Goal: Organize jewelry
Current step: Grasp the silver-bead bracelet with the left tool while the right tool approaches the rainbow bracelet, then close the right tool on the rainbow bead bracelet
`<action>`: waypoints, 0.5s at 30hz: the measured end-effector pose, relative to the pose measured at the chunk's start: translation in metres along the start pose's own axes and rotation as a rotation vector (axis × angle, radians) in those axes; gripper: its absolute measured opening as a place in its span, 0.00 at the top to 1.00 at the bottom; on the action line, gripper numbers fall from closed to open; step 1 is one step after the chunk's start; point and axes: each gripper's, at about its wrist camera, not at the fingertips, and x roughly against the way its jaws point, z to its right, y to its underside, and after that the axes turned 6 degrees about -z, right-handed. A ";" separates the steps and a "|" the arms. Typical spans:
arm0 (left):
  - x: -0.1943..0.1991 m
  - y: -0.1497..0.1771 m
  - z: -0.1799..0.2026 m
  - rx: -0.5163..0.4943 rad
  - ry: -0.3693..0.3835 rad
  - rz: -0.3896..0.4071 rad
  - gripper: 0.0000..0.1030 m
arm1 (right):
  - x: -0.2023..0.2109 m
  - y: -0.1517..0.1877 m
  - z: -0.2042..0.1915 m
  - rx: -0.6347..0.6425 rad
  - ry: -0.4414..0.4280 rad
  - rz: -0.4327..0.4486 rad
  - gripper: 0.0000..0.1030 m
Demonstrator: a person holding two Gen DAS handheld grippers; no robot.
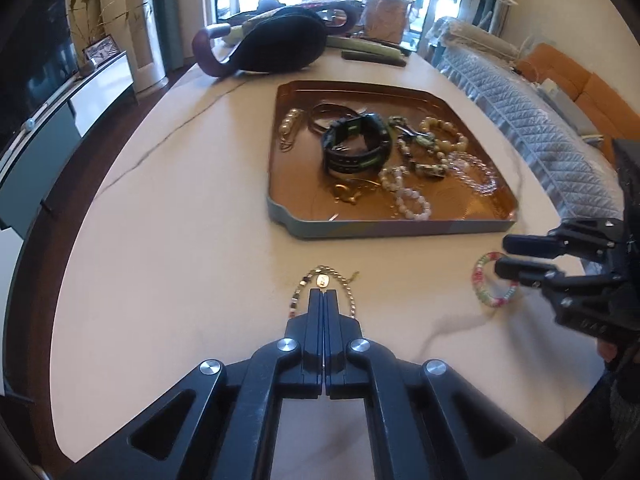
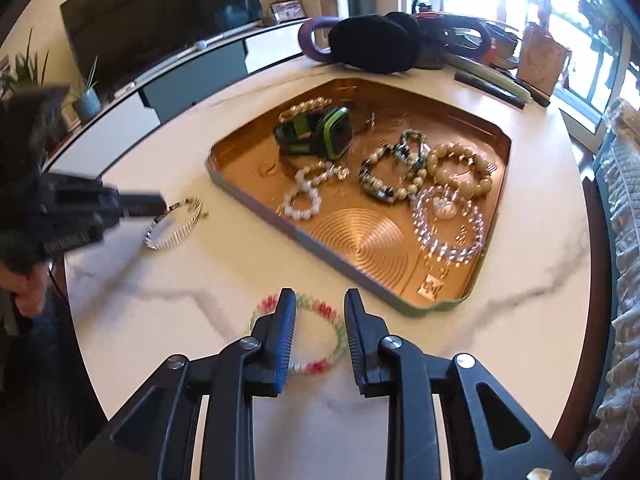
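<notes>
A copper tray (image 1: 296, 96) (image 2: 360, 240) on the white marble table holds several bead bracelets, a black-green watch (image 1: 356, 146) (image 2: 320, 136) and chains. My left gripper (image 1: 322, 292) (image 2: 162, 204) is shut; its tips rest on a gold chain bracelet (image 1: 348, 288) (image 2: 176, 226) lying on the table before the tray, and I cannot tell whether they pinch it. My right gripper (image 2: 320, 300) (image 1: 502, 256) is open over a pink-green bead bracelet (image 2: 336, 332) (image 1: 480, 280), one finger inside the ring, one outside.
A black pouch (image 1: 280, 42) (image 2: 376, 42), a purple handle (image 1: 208, 52) and long green-black items (image 1: 372, 50) lie at the table's far end. A TV cabinet (image 2: 192, 76) stands to the left, a quilted sofa (image 1: 540, 136) to the right.
</notes>
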 end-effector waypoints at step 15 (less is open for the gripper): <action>-0.015 0.002 -0.004 0.009 -0.066 -0.054 0.89 | -0.009 0.007 -0.013 0.077 0.063 -0.004 0.92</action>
